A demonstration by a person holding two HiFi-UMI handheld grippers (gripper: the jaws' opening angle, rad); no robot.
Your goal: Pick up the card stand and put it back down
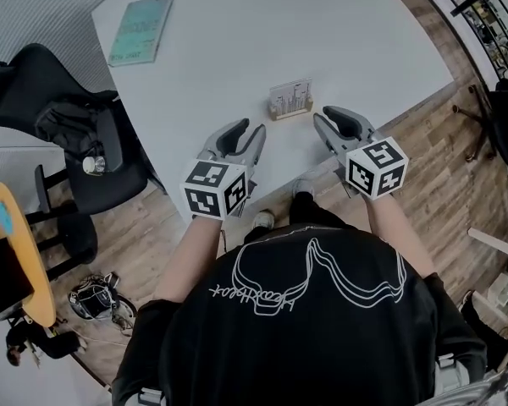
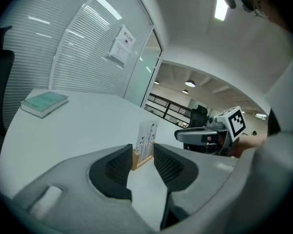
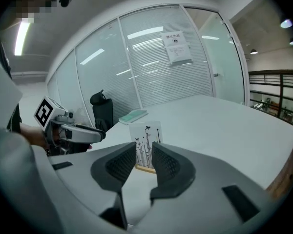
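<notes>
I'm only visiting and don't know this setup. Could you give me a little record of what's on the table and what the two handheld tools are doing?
Surface: white table
Main item: card stand, upright, near the table's front edge
Other item: teal book, lying flat at the far left
Left gripper: jaws apart, nothing between them, short of the stand
Right gripper: jaws apart, nothing between them, short of the stand
Contact with stand: none visible
Beside the table: black office chair
</notes>
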